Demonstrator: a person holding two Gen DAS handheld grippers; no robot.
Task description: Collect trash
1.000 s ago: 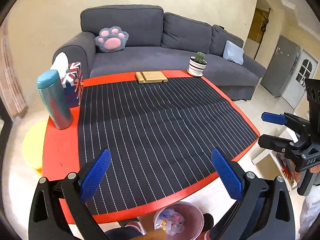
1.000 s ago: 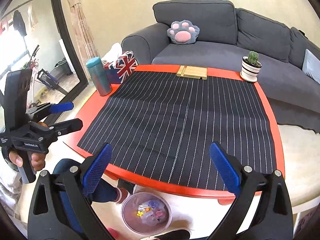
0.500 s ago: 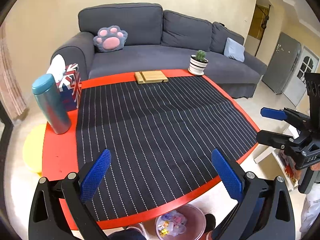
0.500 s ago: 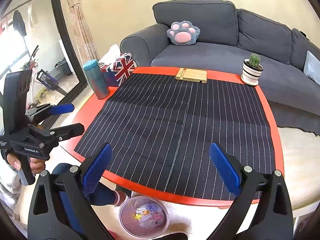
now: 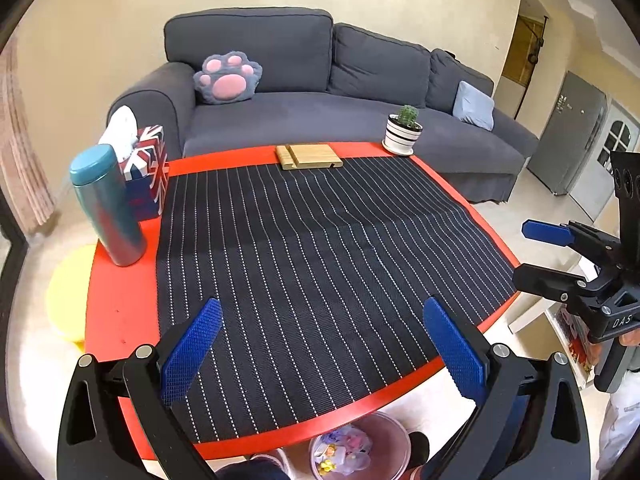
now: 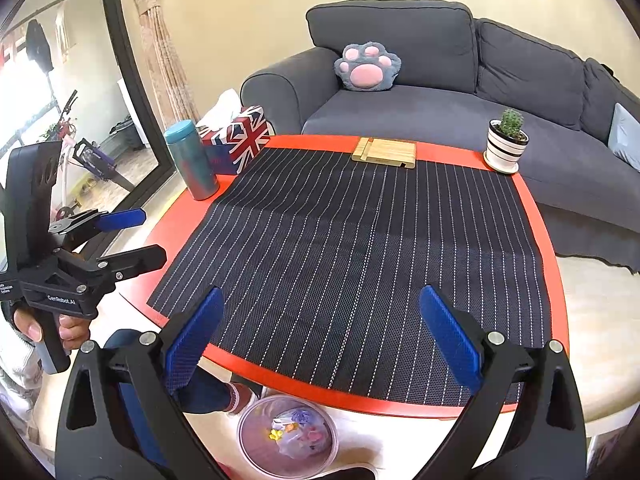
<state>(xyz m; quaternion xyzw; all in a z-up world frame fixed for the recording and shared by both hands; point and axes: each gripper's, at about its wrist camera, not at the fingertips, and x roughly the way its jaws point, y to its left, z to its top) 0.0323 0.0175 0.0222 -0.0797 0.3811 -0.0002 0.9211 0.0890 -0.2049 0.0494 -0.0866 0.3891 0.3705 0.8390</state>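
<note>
Both grippers spread wide, empty, above the near edge of the red table (image 5: pixel 120 300): left gripper (image 5: pixel 320 352), right gripper (image 6: pixel 320 340). Trash bin (image 6: pixel 288 436) on the floor at 6 o'clock, under the table rim, wrappers (image 6: pixel 296 428) inside. "GenRobot.AI" readable on the left tool's body, "DAS" on the right one. Union Jack tissue box (image 5: pixel 146 172) touching a teal bottle (image 5: pixel 108 204) at 10 o'clock; cactus pot (image 5: pixel 403 132) at 1 o'clock.
</note>
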